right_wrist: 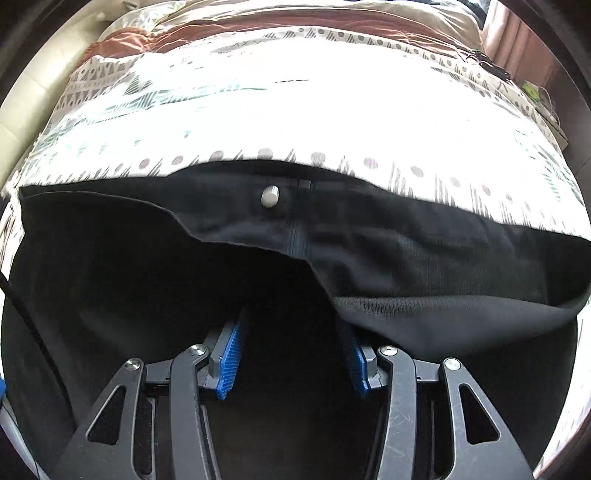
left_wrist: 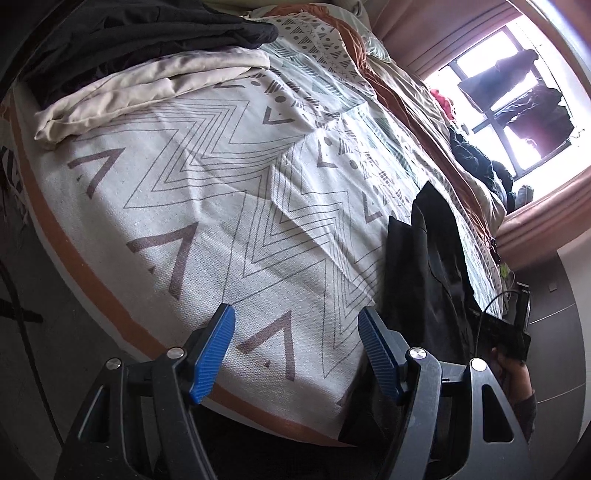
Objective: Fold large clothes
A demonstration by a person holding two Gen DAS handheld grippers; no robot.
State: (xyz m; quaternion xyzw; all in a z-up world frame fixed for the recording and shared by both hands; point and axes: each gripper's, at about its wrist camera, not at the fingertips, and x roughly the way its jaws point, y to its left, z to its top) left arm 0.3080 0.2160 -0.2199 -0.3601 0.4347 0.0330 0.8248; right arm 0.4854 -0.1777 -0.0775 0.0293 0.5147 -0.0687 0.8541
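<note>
We work over a bed point(left_wrist: 229, 206) spread with a zigzag-patterned cover, far larger than anything else here. Beyond the left fingers lie finished piles: a folded cream garment point(left_wrist: 155, 92) and dark folded clothes point(left_wrist: 140, 33) behind it. The piece in hand is a pair of black trousers point(right_wrist: 369, 251), waistband and metal button point(right_wrist: 270, 195) ahead of the right fingers, dark cloth draped over and around them.

The right gripper point(right_wrist: 291, 354) stands part-way apart, with cloth lying between and over the fingers; we cannot tell whether the pads press it. The left gripper point(left_wrist: 295, 350) stands wide and empty above bare cover, the trousers just right of it.

We judge this the laying-out step; next, the left fingers need a hold on the waistband's other side.
</note>
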